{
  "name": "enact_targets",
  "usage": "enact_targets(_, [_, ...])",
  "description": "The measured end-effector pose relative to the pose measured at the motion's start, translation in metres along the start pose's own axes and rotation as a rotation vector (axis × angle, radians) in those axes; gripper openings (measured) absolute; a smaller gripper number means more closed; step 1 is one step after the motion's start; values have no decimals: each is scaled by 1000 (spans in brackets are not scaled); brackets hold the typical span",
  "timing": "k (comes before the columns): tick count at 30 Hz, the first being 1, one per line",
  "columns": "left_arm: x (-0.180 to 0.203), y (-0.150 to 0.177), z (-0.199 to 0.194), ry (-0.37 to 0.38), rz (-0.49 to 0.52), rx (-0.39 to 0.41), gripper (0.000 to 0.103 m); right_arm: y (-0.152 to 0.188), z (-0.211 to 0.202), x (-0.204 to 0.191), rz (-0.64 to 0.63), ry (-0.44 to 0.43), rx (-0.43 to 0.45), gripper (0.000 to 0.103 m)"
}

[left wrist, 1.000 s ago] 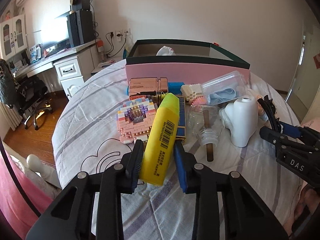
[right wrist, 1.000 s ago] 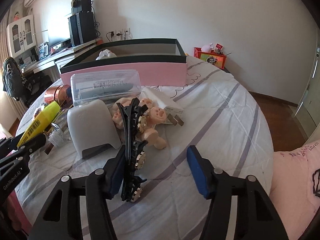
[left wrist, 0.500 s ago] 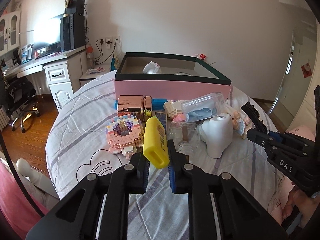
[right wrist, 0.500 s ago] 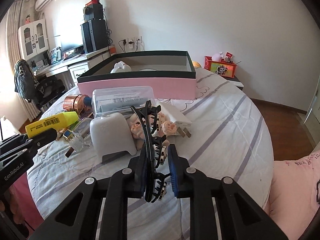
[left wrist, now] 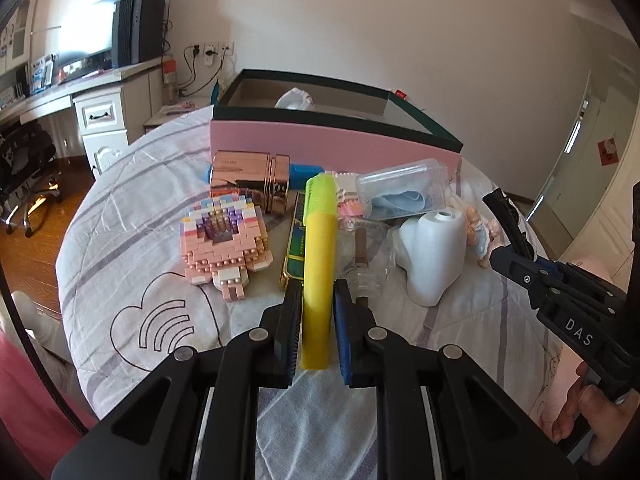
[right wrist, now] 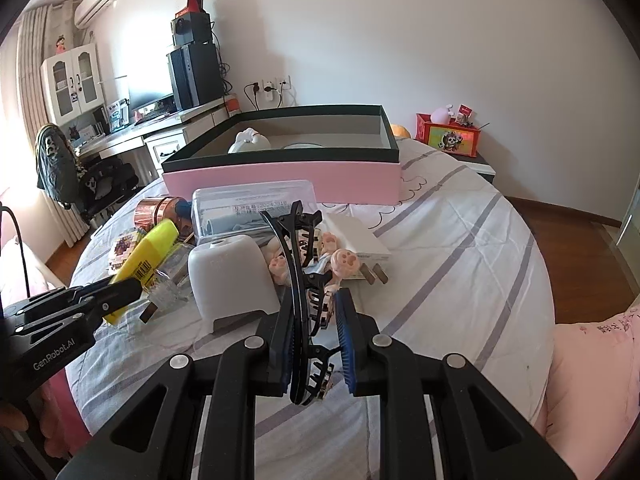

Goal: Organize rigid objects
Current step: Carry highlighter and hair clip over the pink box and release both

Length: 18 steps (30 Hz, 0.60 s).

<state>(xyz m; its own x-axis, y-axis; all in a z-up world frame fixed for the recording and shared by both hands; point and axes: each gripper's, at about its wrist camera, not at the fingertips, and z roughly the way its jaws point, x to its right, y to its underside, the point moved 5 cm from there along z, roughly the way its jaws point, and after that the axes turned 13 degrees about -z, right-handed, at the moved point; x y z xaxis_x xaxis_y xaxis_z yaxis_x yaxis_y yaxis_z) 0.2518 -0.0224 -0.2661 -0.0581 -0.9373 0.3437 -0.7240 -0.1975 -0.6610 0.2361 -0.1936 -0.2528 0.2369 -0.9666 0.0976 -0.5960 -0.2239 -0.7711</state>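
My left gripper is shut on a fat yellow highlighter that points away from me, lifted over the bed. The same highlighter shows at the left of the right wrist view, held by that gripper. A black hair claw clip stands between the pads of my right gripper, which is shut on it; the clip sticks up from that gripper at the right of the left wrist view. Behind the pile stands an open pink box with a dark green rim.
On the striped bedspread lie a pink brick model, a rose-gold case, a white humidifier-like shell, a clear plastic case, a glass bottle, small figurines and a white charger. A desk and chair stand at the left.
Both grippers have shut, the left on the highlighter and the right on the hair clip. Both objects now stand raised off the bedspread and tilted more upright.
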Motion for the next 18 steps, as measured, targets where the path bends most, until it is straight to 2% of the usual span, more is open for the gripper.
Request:
enact_targets(4, [4, 1, 8, -22, 26, -9, 14, 2, 4, 2, 9, -7, 0, 19])
enact_targets(9, [15, -8, -8, -6, 59, 72, 14, -2, 0, 2, 4, -14, 18, 19])
enact_targets(13, [32, -30, -27, 37, 94, 132, 14, -16, -8, 3, -10, -13, 51, 19])
enact_targets(18, [51, -70, -32, 75, 128, 180, 14, -55, -17, 6, -49, 9, 112, 19])
